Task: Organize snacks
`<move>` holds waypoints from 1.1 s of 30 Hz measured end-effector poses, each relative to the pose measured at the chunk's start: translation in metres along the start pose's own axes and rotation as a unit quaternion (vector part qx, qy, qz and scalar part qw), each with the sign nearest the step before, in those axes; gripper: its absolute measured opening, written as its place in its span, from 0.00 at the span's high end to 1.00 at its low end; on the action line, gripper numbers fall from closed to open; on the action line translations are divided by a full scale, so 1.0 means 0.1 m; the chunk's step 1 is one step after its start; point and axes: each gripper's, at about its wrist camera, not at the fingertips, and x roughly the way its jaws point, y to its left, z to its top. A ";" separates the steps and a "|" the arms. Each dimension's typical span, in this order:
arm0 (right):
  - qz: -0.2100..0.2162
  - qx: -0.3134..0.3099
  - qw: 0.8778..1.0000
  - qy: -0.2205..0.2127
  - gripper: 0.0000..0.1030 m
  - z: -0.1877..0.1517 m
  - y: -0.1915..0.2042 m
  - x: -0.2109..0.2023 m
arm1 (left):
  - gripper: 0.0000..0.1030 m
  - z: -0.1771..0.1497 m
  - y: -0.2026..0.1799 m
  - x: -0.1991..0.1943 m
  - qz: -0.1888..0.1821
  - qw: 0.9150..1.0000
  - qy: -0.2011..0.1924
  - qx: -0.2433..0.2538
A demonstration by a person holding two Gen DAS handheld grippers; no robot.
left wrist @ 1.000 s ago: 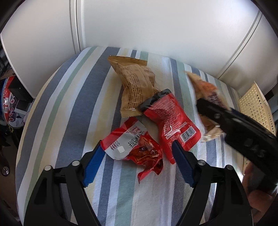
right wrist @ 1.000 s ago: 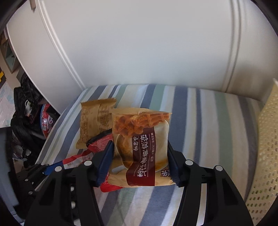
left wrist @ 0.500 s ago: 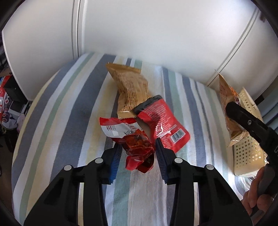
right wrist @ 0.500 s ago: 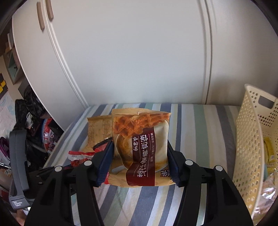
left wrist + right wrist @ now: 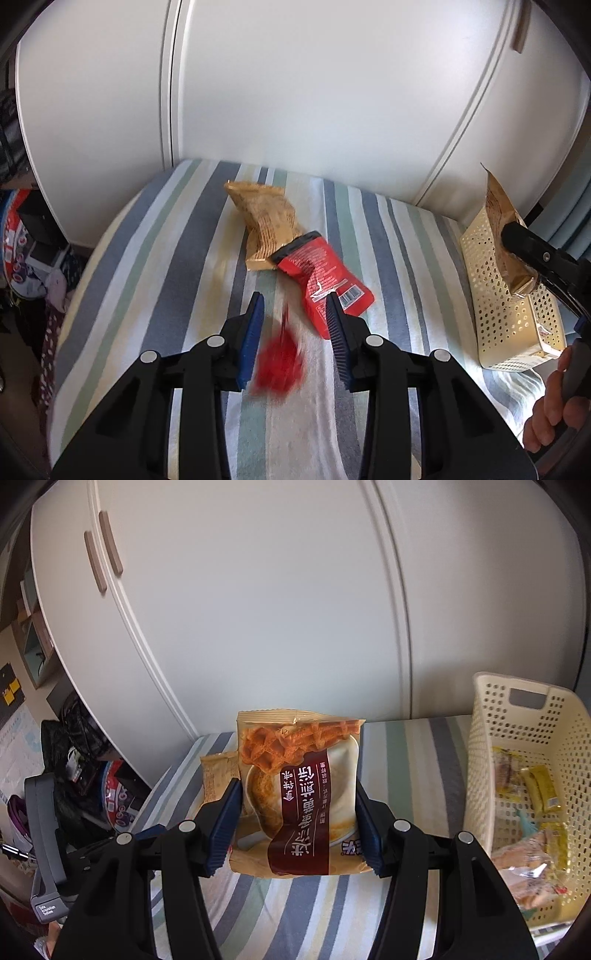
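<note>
Right gripper (image 5: 299, 823) has the waffle pack (image 5: 299, 786) pinched between its fingers, basket (image 5: 480, 760) just off to their right, so drop-off looks next. Left gripper (image 5: 295, 332) fingers are apart, a blurry red pack (image 5: 279, 363) between them, looks loose.

The left tongs (image 5: 295, 332) hang above the striped surface (image 5: 155, 266) with blue fingers parted. The right tongs (image 5: 299, 823) are raised over that surface, fingers clamped inward. A hand (image 5: 554, 410) grips the right handle.
</note>
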 end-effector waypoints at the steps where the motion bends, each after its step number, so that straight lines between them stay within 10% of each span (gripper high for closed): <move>1: -0.001 0.002 1.000 -0.002 0.44 0.00 -0.02 -0.03 | 0.66 0.01 0.00 -0.01 0.000 1.000 -0.001 0.001; 12: -0.002 0.021 0.999 -0.025 0.44 -0.02 -0.16 -0.34 | 0.42 -0.12 0.11 0.33 0.037 0.996 0.077 0.002; 33: -0.021 0.044 0.997 -0.055 0.44 -0.05 -0.43 -0.68 | 0.66 -0.12 0.29 0.59 0.060 0.993 0.105 -0.002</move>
